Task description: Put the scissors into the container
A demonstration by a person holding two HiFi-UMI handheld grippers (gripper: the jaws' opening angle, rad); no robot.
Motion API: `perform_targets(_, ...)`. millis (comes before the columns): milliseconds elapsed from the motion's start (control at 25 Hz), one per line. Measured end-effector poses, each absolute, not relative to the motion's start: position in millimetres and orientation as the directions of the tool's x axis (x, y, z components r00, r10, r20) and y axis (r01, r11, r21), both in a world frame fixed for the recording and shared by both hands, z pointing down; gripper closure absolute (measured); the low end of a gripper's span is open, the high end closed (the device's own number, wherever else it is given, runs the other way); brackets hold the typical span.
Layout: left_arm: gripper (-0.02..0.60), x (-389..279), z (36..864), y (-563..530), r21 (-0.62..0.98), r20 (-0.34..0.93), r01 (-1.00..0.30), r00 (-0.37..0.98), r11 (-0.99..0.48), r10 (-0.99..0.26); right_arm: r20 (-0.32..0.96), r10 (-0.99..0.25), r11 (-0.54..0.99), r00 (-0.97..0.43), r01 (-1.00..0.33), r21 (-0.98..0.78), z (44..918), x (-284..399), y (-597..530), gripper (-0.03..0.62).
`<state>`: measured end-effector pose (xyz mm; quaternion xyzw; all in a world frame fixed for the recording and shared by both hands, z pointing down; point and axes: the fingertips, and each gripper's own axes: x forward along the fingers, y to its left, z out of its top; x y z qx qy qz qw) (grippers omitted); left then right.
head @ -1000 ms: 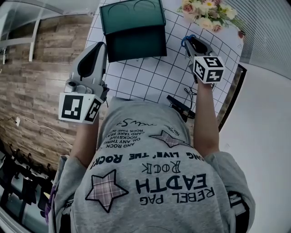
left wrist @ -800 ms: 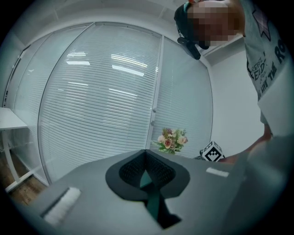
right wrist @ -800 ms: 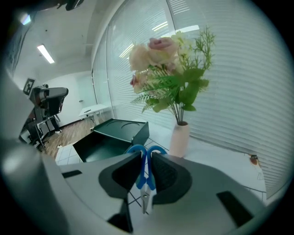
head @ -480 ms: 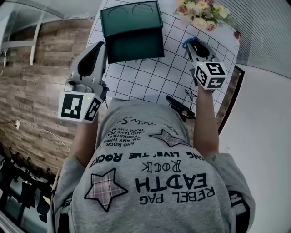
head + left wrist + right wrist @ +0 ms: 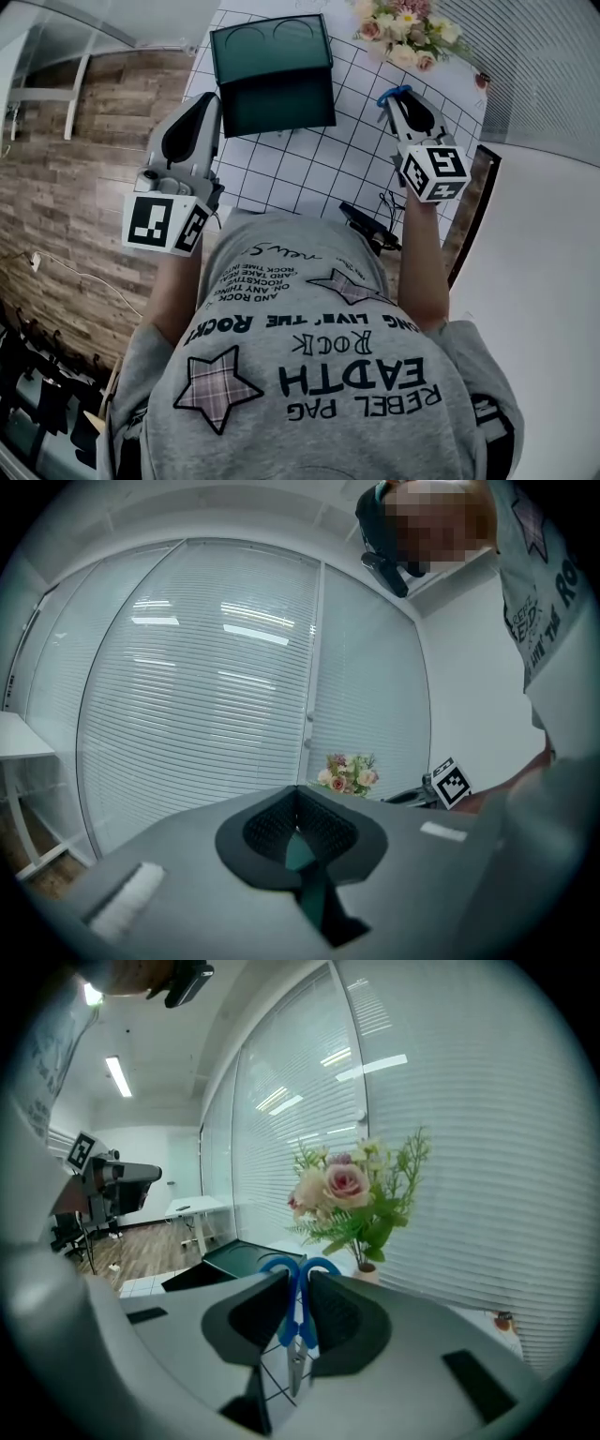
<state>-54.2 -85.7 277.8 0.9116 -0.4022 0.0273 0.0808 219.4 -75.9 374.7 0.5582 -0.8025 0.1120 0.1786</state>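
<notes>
Between the pads of your right claw (image 5: 298, 1286), the blue-handled steel scissors (image 5: 299, 1327) are gripped just below their loops, over the white gridded bench (image 5: 319, 161). The dark green, open-lidded box container (image 5: 272, 73) stands well apart. Your left claw (image 5: 298, 810) is closed on nothing.

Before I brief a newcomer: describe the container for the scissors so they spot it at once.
Find the table with the white grid-lined top. At its far end, left of the flower bouquet, sits the container. It is the only dark green, boxy thing there, with two round outlines on its top.
</notes>
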Motion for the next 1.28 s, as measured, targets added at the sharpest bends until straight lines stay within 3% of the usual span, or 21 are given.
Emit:
perform_targets(800,0.572,-48.1,252.7,-80.2,0.112,0.046,-0.729,0.683,-0.675,-0.729,0.212,-0.929,0.329,-0.303,-0.939,0.099,284.6,214.7,-59.7,0.513)
perform_targets(1280,0.572,-55.8,252.7,-74.5,0.11,0.043,-0.743,0.667,-0.66,-0.744,0.182,-0.926,0.351,-0.33,-0.931,0.1,271.2,203.1,-53.5,0.513)
